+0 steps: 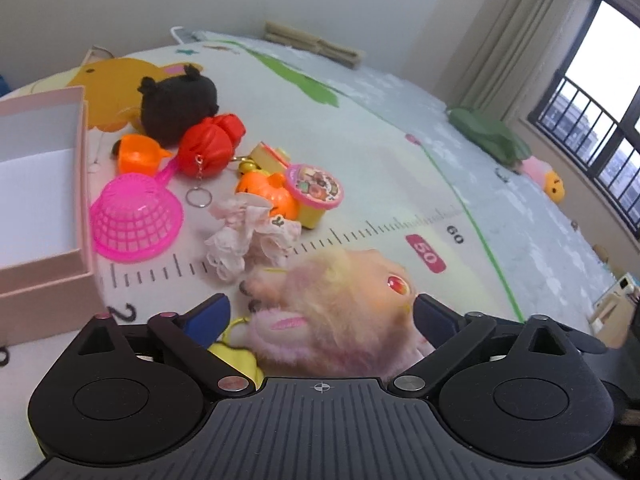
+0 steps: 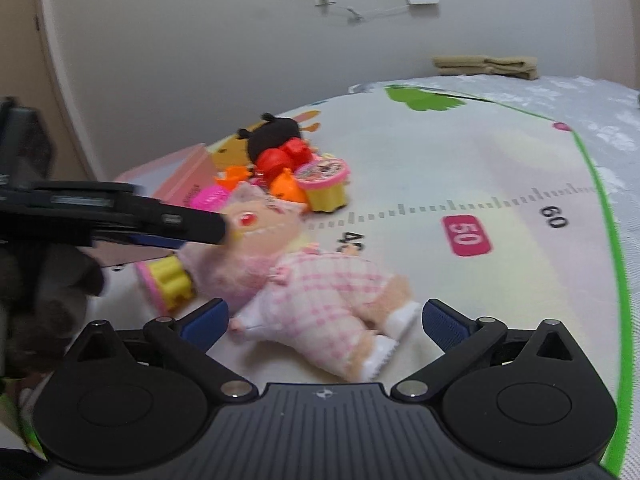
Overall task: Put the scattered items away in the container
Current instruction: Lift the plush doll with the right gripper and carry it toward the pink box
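My left gripper point(image 1: 322, 312) has its blue-padded fingers point(image 1: 208, 314) spread wide, and the fuzzy pink head of the doll point(image 1: 340, 312) sits right between them; I can't tell whether either pad is actually touching the fur, and nothing is clamped. A small yellow piece point(image 1: 236, 350) pokes out just under the left finger, beside the doll's head.

My right gripper point(image 2: 324, 318) is spread just as wide and holds nothing. The doll's legs and white socks lie between its fingers, with the checked pink body point(image 2: 320, 288) stretching away from me toward the head, where I see the left gripper's dark finger point(image 2: 176, 220) reaching in from the left side.

Further out from the left gripper, a frilly pink-and-white cloth point(image 1: 248, 236) lies just beyond the doll's head. Past it sit an orange pumpkin toy point(image 1: 272, 196) and a yellow cup with a pink lid point(image 1: 316, 196), touching one another. To their left are a pink plastic strainer point(image 1: 136, 220), a red keyring toy point(image 1: 208, 148), a small orange scoop point(image 1: 138, 156) and a black plush point(image 1: 180, 104), all crowded together on the printed play mat point(image 1: 400, 168). The pink box point(image 1: 44, 184) stands open at the far left, its white inside bare, just beside the strainer.
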Demonstrator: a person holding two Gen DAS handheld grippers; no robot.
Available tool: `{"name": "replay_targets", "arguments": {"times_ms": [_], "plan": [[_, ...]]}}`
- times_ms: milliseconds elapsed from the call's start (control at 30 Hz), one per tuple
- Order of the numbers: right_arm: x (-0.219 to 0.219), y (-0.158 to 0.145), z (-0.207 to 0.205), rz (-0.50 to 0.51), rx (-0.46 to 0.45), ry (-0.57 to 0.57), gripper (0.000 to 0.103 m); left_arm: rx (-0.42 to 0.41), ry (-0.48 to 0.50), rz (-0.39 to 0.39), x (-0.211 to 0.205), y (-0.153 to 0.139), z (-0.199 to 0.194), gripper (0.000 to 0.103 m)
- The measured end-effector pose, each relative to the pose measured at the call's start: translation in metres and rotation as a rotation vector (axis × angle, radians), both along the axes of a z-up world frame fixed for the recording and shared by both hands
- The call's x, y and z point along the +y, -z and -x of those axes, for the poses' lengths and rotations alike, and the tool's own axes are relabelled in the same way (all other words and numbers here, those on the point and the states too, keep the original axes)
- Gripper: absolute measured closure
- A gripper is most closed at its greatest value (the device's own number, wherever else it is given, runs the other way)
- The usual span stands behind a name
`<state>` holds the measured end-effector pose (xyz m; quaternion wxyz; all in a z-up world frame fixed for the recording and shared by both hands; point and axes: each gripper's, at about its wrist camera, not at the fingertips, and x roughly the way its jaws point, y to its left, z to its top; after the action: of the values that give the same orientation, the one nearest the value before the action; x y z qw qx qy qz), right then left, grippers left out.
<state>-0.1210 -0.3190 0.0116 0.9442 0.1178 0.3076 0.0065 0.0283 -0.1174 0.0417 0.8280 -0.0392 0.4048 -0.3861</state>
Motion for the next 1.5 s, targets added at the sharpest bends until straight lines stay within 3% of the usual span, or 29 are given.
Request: {"name": "replay_targets", "arguments": {"times_ms": [200, 400, 467, 533, 600, 700, 800, 867, 1033, 1233, 1500], "plan": [[0.009, 0.007, -0.003, 0.074, 0.024, 0.005, 0.000, -0.006, 0.061, -0.005, -0.005, 0.001, 0.005, 0.017], [0.005, 0.009, -0.002, 0.046, 0.026, -0.002, 0.000, -0.038, 0.133, -0.076, -0.002, 0.007, 0.024, 0.020], [0.006, 0.007, -0.001, 0.037, 0.020, -0.006, 0.000, -0.025, 0.129, -0.041, 0.004, 0.002, 0.022, 0.019], [0.004, 0.003, 0.001, 0.020, 0.006, -0.001, 0.000, -0.001, 0.096, 0.020, 0.010, -0.004, 0.014, 0.009], [0.003, 0.001, -0.002, 0.004, -0.005, 0.014, 0.000, 0.021, 0.056, 0.051, 0.013, -0.008, 0.004, 0.009], [-0.001, 0.000, -0.010, -0.019, -0.008, 0.048, 0.000, 0.055, 0.028, 0.027, 0.005, -0.004, -0.008, 0.009], [-0.004, 0.005, -0.024, -0.039, 0.043, 0.074, 0.000, 0.113, 0.046, 0.020, -0.004, 0.005, -0.013, 0.008], [-0.003, 0.011, -0.029, -0.006, 0.061, 0.088, 0.000, 0.136, 0.053, 0.019, -0.009, 0.010, -0.014, 0.008], [-0.005, 0.024, -0.038, -0.059, 0.113, 0.088, 0.000, 0.113, 0.080, -0.024, -0.022, 0.016, -0.008, 0.008], [0.003, 0.025, -0.034, -0.006, 0.101, 0.075, 0.001, 0.057, 0.104, -0.072, -0.028, 0.017, 0.001, 0.012], [0.008, 0.022, -0.028, 0.030, 0.089, 0.073, 0.003, 0.010, 0.135, -0.078, -0.024, 0.012, 0.014, 0.016]]}}
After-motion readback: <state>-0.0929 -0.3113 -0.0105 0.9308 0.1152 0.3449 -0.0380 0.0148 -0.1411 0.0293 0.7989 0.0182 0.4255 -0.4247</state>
